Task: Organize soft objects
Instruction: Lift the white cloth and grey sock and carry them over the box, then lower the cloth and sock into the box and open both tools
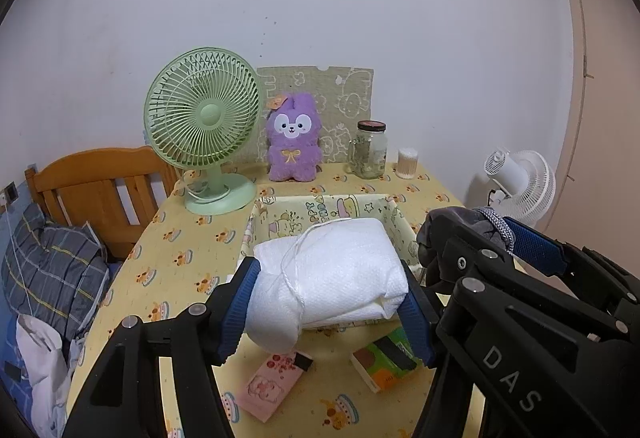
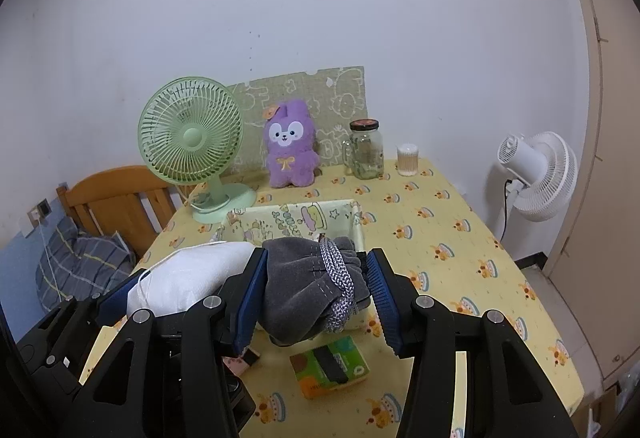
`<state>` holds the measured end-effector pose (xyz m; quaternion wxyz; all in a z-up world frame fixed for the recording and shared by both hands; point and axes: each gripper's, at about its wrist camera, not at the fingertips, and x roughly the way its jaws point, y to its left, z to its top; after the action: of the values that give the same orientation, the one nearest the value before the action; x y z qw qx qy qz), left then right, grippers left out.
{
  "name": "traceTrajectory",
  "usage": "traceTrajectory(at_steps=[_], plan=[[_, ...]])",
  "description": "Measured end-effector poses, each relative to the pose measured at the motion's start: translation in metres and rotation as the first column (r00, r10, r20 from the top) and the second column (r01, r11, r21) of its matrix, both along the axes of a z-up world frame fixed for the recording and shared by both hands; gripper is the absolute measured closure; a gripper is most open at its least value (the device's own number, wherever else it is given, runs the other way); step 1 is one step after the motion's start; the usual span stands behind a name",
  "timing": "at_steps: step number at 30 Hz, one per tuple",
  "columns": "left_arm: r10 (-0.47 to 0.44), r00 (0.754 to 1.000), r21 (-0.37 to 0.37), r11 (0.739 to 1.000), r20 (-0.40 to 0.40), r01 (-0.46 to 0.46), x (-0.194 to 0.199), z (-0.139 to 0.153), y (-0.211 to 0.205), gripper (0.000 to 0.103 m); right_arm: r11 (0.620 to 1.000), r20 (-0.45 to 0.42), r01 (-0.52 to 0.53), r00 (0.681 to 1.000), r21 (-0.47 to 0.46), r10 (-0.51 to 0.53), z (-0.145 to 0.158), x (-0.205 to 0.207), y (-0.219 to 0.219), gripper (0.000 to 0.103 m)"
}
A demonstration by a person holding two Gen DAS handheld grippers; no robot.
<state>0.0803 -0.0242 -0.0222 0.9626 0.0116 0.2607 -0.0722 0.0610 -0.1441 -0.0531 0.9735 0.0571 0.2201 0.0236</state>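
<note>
A yellow-clothed table [image 2: 460,230] is seen, with a fabric storage bin [image 1: 396,213] at its middle. A white rolled towel [image 1: 332,274] is clamped by the left gripper [image 1: 332,314] above the bin's near edge; beside it, a grey drawstring pouch [image 2: 308,286] is clamped by the right gripper [image 2: 316,302].

The rolled white bundle [image 1: 332,278] is waffle-textured matt cloth tied with thin white string. The grey bundle [image 2: 308,286] looks like soft, napped fleece bound by a woven grey-and-white cord. The yellow printed tablecloth [image 2: 460,238] is smooth and matt, as is the yellow fabric-lined basket [image 1: 396,215]. At the far edge, the purple plush rabbit [image 1: 294,141] is shaggy, the green desk fan [image 1: 204,117] is smooth plastic, and the clear jar [image 1: 370,153] is glossy glass. The far-left headboard [image 1: 100,189] is varnished wood.
</note>
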Motion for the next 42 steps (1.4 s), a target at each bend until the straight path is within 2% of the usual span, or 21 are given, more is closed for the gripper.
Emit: traceTrajectory(at_steps=[26, 34, 42], plan=[[0.008, 1.000, 0.009, 1.000, -0.014, -0.007, 0.071, 0.000, 0.000, 0.035, 1.000, -0.016, -0.010, 1.000, 0.001, 0.010, 0.002, 0.079, 0.000, 0.049], [0.004, 1.000, 0.011, 1.000, -0.023, -0.003, 0.095, -0.007, -0.003, 0.035, 1.000, -0.022, -0.008, 1.000, 0.002, 0.008, -0.004, 0.101, -0.001, 0.049], [-0.014, 0.997, -0.016, 1.000, -0.073, 0.013, 0.116, -0.025, -0.004, 0.034, 1.000, -0.050, -0.001, 0.999, -0.001, 0.001, -0.017, 0.121, -0.005, 0.049]])
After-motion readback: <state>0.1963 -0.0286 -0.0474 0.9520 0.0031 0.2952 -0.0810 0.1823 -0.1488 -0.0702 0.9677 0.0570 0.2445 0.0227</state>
